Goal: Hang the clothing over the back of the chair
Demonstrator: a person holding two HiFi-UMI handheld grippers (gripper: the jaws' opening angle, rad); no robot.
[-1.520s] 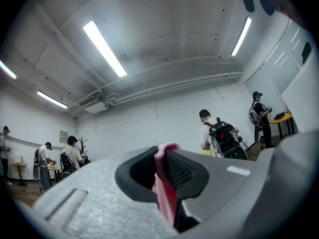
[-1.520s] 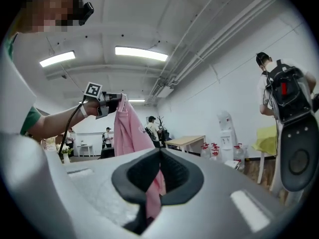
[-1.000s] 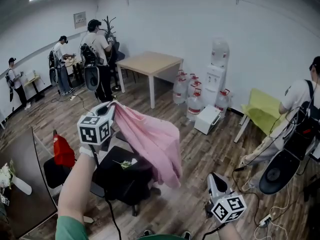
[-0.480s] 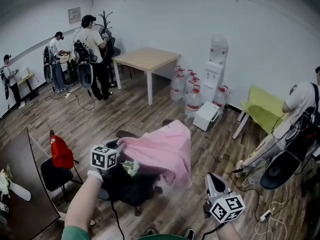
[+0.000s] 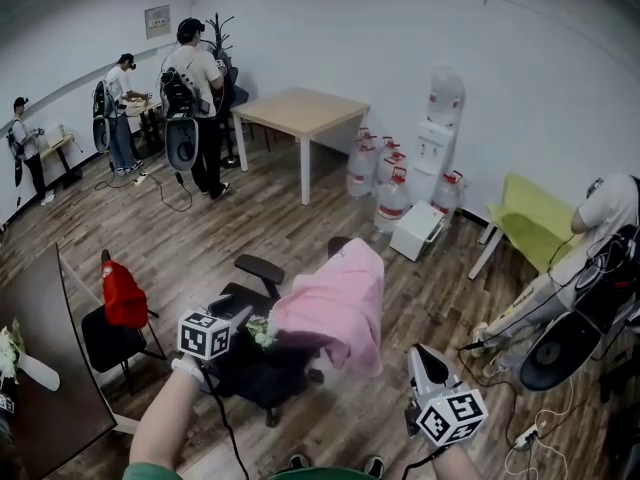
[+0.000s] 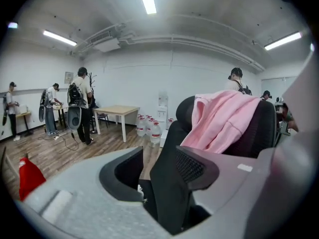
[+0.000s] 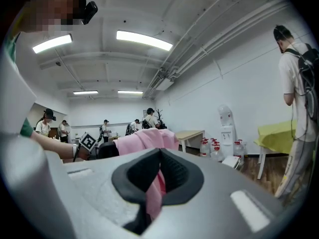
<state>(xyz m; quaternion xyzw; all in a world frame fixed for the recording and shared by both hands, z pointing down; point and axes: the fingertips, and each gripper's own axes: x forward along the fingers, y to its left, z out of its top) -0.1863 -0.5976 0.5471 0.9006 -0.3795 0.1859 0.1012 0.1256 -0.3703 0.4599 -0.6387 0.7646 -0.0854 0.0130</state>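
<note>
A pink garment [image 5: 335,303] lies draped over the back of a black office chair [image 5: 255,363], hanging down both sides. My left gripper [image 5: 240,318] is low beside the chair's left armrest, apart from the cloth. In the left gripper view its jaws [image 6: 159,178] are opening, and only the chair's dark edge [image 6: 169,183] shows between them; the garment [image 6: 224,118] sits up on the backrest. My right gripper [image 5: 425,363] hovers right of the chair, clear of the cloth. Its jaws [image 7: 158,156] meet at the tips, and the garment [image 7: 144,139] shows beyond them.
A wooden table [image 5: 305,118], water bottles [image 5: 390,203] and a dispenser [image 5: 440,128] stand behind the chair. A red bag [image 5: 122,298] rests on a small chair at left. People work at far left [image 5: 195,78] and at right [image 5: 610,218], near a green table [image 5: 530,223].
My left gripper came down from high above the chair, laid the pink garment over the backrest and let go. The right gripper barely shifted.
</note>
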